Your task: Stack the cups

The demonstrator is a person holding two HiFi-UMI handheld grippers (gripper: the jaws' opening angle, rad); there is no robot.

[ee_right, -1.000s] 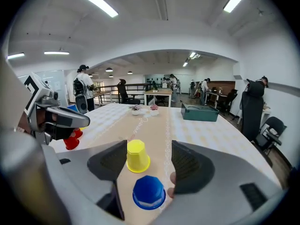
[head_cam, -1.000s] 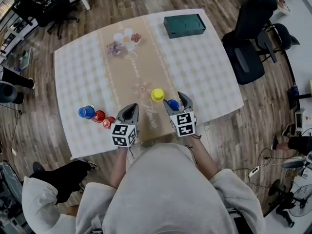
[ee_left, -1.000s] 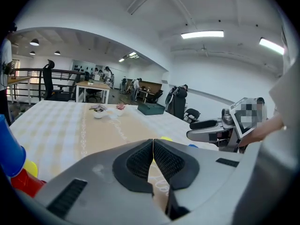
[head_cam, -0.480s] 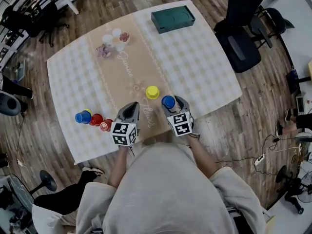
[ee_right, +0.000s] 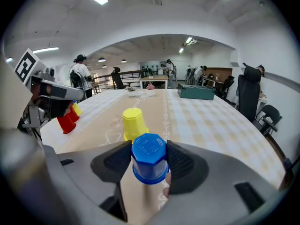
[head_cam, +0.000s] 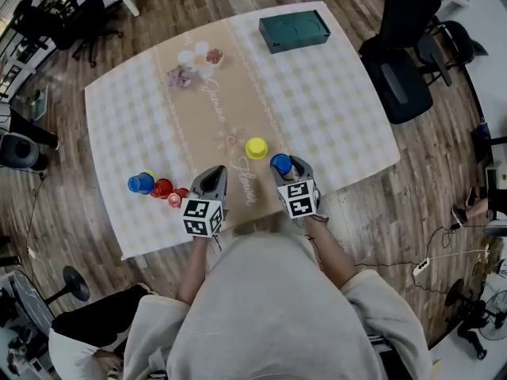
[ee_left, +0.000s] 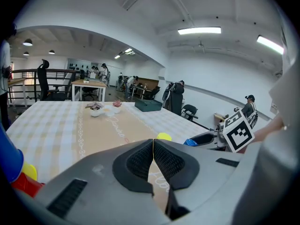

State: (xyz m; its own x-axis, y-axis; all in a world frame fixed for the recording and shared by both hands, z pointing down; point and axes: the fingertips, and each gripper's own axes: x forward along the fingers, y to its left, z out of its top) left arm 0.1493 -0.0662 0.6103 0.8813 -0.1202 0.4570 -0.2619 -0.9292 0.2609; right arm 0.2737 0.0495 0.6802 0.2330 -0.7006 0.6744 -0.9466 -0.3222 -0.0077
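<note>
1. The right hand-held gripper (head_cam: 287,166) is clamped on a small blue plastic cup (ee_right: 149,157), which is upside down. Whether the cup clears the checked-cloth worktop (head_cam: 333,109) cannot be told.
2. An upside-down yellow plastic cup (head_cam: 256,148) stands on the tan runner (head_cam: 207,125), just beyond the blue one.
3. The left hand-held gripper (ee_left: 153,153) has its jaws pressed together with nothing between them.
4. To its left sits a cluster of blue and red cups (head_cam: 157,187). A yellow one there is mostly hidden, and the left gripper view cuts the cluster off at its edge.
</note>
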